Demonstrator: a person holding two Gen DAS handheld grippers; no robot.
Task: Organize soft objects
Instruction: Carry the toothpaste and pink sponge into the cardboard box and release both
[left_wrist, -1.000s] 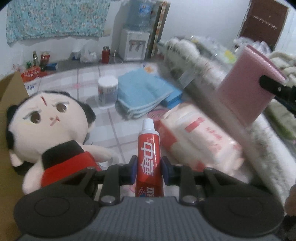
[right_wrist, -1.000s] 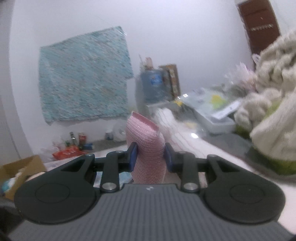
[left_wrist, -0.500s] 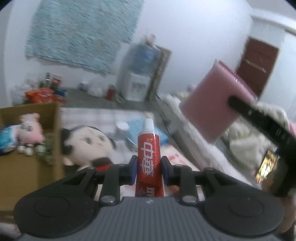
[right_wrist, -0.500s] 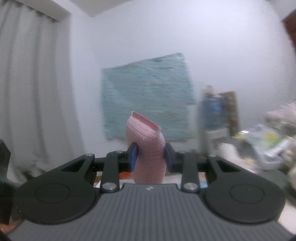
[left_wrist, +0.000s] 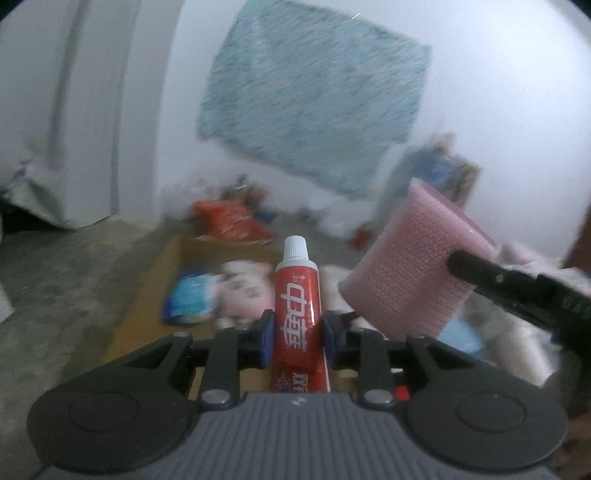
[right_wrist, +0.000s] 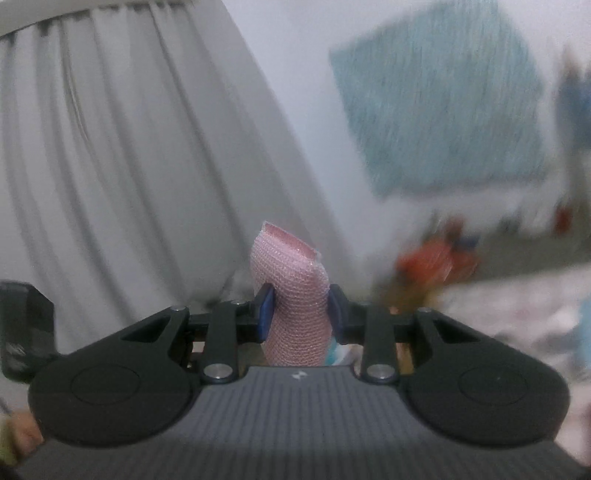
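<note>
My left gripper (left_wrist: 297, 330) is shut on a red toothpaste tube (left_wrist: 297, 299) with a white cap that stands upright between the blue pads. Beyond it lies an open cardboard box (left_wrist: 147, 314) holding a pink plush toy (left_wrist: 243, 291) and a blue packet (left_wrist: 190, 297). To the right in the same view, a pink mesh sponge (left_wrist: 413, 266) hangs in the black fingers (left_wrist: 491, 277) of my right gripper. In the right wrist view my right gripper (right_wrist: 297, 314) is shut on that pink sponge (right_wrist: 291, 288), squeezed narrow at the pads.
A grey curtain (right_wrist: 129, 166) fills the left side. A teal patterned cloth (left_wrist: 314, 96) hangs on the white wall. Orange packets (left_wrist: 229, 221) and blurred clutter line the floor by the wall. Blue and white soft items (left_wrist: 480, 332) lie at the right.
Both views have swung left and upward, away from the big doll, towels and tissue pack toward the cardboard box, curtain and wall cloth. Both grips are unchanged.
</note>
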